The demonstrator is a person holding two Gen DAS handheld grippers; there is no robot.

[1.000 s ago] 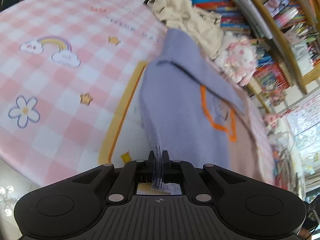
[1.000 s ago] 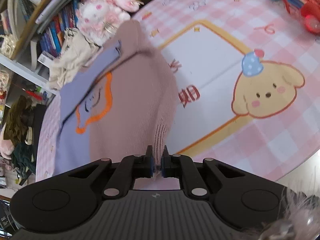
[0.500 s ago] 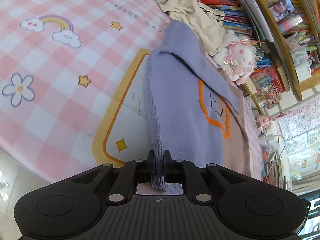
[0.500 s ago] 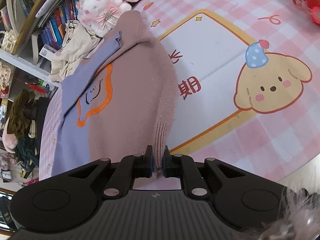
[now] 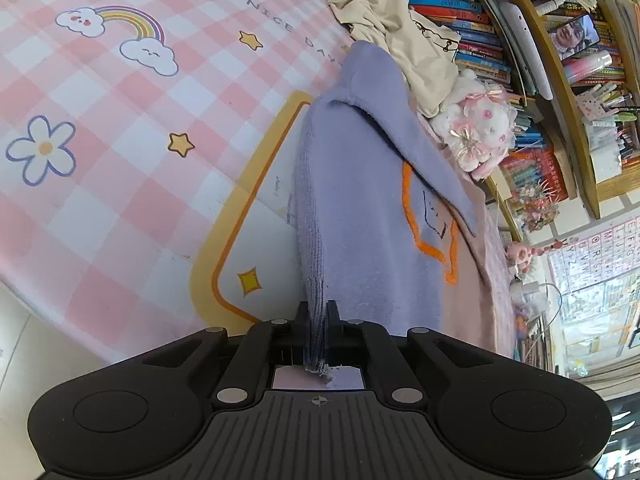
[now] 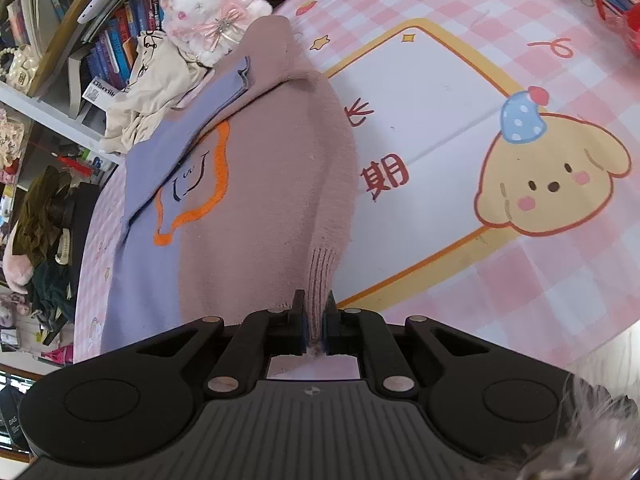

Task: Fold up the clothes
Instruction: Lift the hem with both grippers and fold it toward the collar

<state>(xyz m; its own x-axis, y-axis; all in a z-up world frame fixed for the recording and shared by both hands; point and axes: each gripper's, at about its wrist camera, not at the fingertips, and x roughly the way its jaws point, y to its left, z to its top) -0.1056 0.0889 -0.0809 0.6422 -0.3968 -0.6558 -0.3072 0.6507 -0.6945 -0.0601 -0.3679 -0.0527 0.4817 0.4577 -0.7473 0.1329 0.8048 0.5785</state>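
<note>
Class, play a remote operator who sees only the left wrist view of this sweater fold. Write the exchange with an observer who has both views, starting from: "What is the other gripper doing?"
Operator: What is the other gripper doing?
Observer: The right gripper is shut on the pink ribbed cuff of the sweater.
Operator: What lies on the tablecloth to its right?
Observer: A printed yellow puppy in a blue dotted hat.
Operator: Anything at the far corner?
Observer: A red object shows at the frame's edge; too cut off to identify.
Operator: And beyond the table on the sweater's left?
Observer: A heap of dark clothes beside the shelves.
</note>
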